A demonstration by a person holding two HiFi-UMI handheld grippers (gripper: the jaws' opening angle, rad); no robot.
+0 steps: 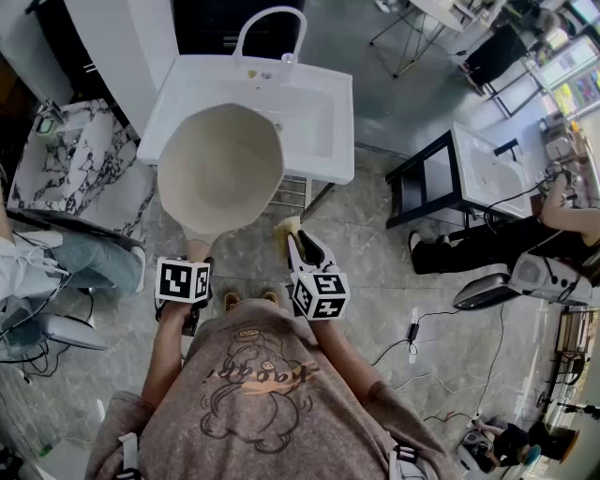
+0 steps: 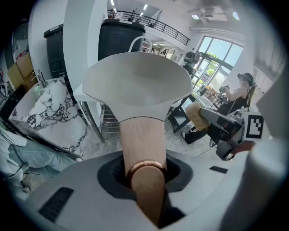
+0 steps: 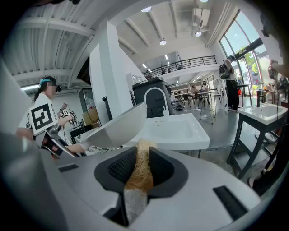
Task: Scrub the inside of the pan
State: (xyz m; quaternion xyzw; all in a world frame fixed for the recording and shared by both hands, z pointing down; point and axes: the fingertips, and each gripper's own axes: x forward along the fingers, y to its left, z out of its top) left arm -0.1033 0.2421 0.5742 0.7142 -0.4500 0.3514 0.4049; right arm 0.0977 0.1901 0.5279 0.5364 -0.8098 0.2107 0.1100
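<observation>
A cream-white pan (image 1: 221, 165) is held up in front of the sink, its inside facing me. Its wooden handle (image 2: 142, 149) with a copper ring runs down into my left gripper (image 1: 192, 272), which is shut on it. In the right gripper view the pan (image 3: 118, 126) shows side-on at the left. My right gripper (image 1: 298, 246) is shut on a tan scrub sponge (image 3: 139, 169), whose tip (image 1: 286, 226) sits just right of the pan's lower rim, apart from it. The left gripper view shows the sponge (image 2: 198, 113) at the right.
A white sink (image 1: 309, 112) with an arched faucet (image 1: 270, 28) stands behind the pan. A marble-patterned counter (image 1: 75, 169) lies at the left, a second basin on a black stand (image 1: 478, 173) at the right. People sit at both sides.
</observation>
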